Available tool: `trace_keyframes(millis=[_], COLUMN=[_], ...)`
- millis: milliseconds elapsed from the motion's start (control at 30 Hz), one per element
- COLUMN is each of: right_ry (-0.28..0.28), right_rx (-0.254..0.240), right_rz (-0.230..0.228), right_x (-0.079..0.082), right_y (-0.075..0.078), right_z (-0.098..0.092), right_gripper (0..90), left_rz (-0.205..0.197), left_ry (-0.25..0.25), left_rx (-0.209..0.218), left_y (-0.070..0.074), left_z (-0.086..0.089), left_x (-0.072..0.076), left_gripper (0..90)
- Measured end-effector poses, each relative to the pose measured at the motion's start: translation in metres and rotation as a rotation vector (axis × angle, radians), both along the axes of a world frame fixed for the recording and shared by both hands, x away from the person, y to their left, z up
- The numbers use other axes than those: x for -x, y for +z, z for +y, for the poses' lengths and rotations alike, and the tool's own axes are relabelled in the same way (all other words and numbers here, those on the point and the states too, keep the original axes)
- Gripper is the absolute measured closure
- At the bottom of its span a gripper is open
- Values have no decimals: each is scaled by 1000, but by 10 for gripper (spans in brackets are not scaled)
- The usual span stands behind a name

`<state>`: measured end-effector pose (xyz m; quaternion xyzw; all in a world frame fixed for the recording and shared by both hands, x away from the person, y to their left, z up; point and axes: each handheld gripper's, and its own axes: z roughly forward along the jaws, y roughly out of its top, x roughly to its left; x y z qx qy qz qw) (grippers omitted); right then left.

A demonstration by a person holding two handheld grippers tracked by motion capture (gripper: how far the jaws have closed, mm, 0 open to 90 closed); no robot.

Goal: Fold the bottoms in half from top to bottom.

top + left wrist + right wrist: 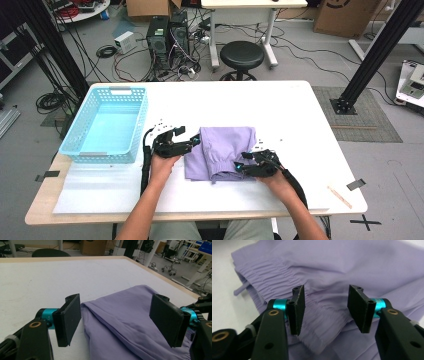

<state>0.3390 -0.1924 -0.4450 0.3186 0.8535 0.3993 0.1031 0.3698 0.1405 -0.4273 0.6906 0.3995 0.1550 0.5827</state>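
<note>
A folded lilac garment point(222, 150) with a gathered elastic waistband point(274, 277) and a drawstring end point(240, 288) lies in the middle of the white table point(300, 115). My left gripper point(192, 140) is at the garment's left edge. In the left gripper view its jaws point(115, 315) stand wide open, with the cloth point(130, 307) lying flat between them, untouched. My right gripper point(240, 165) is at the near right corner. Its jaws point(325, 310) are open just over the waistband fold, and the pads point(298, 307) are clear of the cloth.
An empty light-blue plastic basket point(107, 122) stands on the table's left side. A thin wooden stick point(340, 196) lies near the front right corner. Beyond the far edge is a black stool point(242, 55), with computer towers and cables on the floor.
</note>
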Motion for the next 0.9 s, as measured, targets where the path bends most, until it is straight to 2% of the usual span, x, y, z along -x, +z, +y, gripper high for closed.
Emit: trace_keyframes(millis=[133,233,300,367,433,467,500,533,600,900], right_ry=[2,-15,-34,-55,-76,-76,-107,-135,-168,-219], right_rx=[-26,-62,-65,-58,-48,-48,-42,-38,-37,-61], right_rz=[9,-22,-58,-87,-113,-113,-140,-150,-162,-206], right_x=[5,9,12,14,16,16,17,17,16,15], right_y=[2,8,13,16,19,19,22,23,25,32], right_z=[-8,-19,-28,-37,-45,-45,-52,-54,-59,-74], right_gripper=[491,468,433,404,369,369,271,221,212,212], left_rz=[-11,-31,-76,-86,-81,-71,-67,-68,-62,-72], left_ry=[-6,-8,-7,2,15,15,8,5,-5,-30], left_rx=[-11,-13,-39,-55,-63,-51,-38,-33,-33,-52], left_y=[1,1,2,2,3,4,5,6,8,13], left_z=[1,4,5,5,6,7,8,8,7,5], left_x=[2,4,8,9,11,12,14,15,16,22], left_gripper=[255,255,252,252,248,248,244,240,240,240])
